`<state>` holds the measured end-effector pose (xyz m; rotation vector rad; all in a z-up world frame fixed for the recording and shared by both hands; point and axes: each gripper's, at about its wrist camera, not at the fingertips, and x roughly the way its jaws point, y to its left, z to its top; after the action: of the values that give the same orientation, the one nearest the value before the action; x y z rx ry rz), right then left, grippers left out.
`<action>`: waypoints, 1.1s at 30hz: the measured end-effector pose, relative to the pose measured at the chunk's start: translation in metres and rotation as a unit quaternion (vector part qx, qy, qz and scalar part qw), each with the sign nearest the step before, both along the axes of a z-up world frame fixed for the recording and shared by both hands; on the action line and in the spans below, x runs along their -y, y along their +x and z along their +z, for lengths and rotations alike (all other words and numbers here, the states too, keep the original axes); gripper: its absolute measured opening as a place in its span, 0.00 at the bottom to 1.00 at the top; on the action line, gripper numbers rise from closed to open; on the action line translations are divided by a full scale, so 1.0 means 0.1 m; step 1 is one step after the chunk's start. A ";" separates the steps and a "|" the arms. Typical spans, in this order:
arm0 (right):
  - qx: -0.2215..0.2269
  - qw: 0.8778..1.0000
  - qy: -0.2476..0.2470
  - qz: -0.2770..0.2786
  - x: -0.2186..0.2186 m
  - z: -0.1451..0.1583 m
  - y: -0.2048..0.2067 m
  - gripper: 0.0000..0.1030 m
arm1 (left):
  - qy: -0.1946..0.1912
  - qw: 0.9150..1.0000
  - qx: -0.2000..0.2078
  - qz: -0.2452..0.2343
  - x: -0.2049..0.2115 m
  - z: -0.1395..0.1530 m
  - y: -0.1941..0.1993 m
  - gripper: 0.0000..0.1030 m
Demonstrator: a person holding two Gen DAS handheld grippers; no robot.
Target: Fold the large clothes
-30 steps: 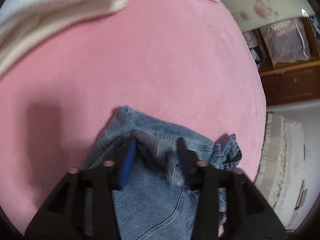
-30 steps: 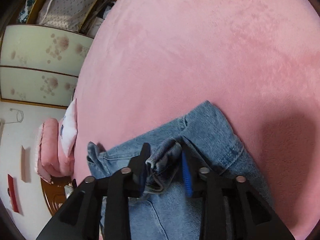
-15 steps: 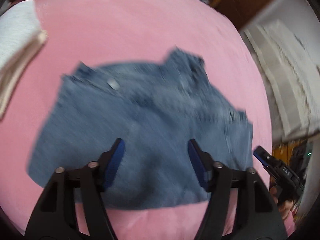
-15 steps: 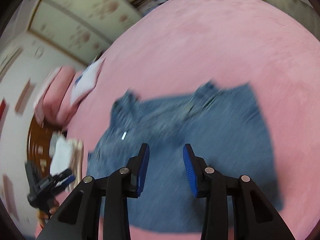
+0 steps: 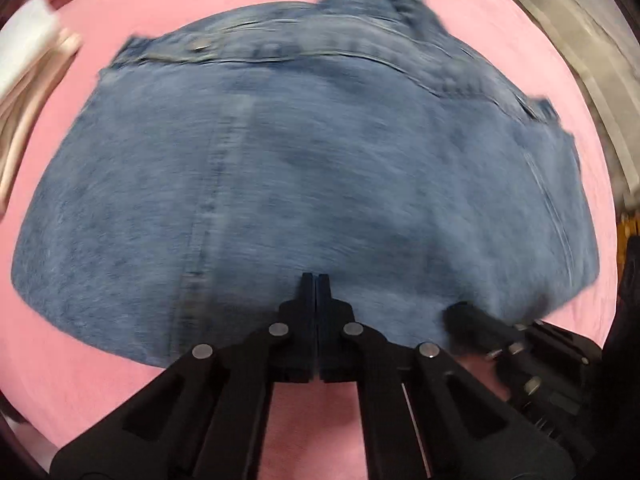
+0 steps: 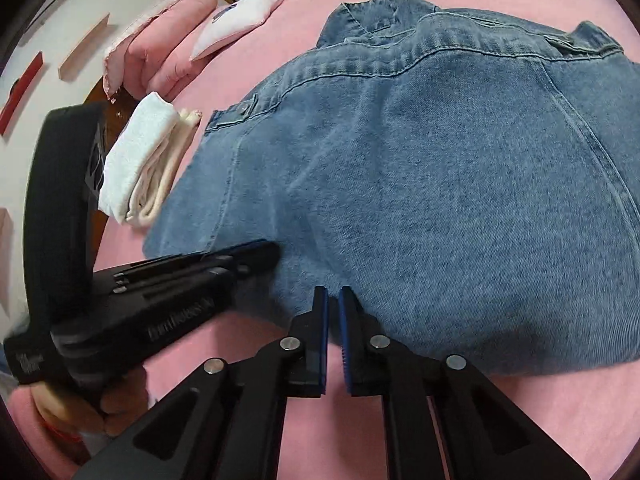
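A: Where is the denim garment [image 6: 420,184] found?

B: It is spread flat on the pink bedding [image 5: 400,12], collar and yoke seam at the far side, the near hem lying just in front of both tools. Its long axis is seen running left to right across both views, so the hem is presented broadside to the jaws.

A: And which tool is nearer that hem?

B: Little difference can be made out. The left gripper [image 5: 316,280] is seen with its tips over the hem near the middle; the right gripper [image 6: 333,294] is placed beside it, toward the garment's right half. In the right wrist view the left tool is seen lying close alongside, so the two are bunched together rather than spread to the corners.

A: How are the jaws set?

B: The left pair is pressed fully together, with no cloth seen between the pads. The right pair is all but closed — only a thin slit is left, and nothing is pinched in it. The denim is touched at most, not held.

A: What else is noted?

B: A folded white cloth [image 6: 136,164] is laid off the garment's left edge, with pillows [image 6: 168,36] beyond — both well clear of the hem.
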<state>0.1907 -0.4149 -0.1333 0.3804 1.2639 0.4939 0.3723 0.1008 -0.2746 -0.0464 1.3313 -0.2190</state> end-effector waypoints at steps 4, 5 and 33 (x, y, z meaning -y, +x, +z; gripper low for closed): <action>-0.012 0.998 -0.004 -0.064 0.53 -0.09 0.01 0.01 | 0.052 0.998 0.021 0.015 -0.19 0.00 -0.03 0.01; -0.011 0.997 -0.004 -0.080 0.69 -0.14 0.04 0.00 | 0.099 0.994 0.035 0.011 -0.25 -0.01 -0.05 0.01; 0.021 0.998 0.041 -0.051 1.31 0.72 -0.46 0.00 | -0.059 0.993 -0.007 -0.100 0.43 0.16 -0.02 0.01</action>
<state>0.1447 -0.5456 -0.0612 0.4990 1.1802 0.4657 0.3703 0.0574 -0.2584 -0.0130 1.3366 -0.4679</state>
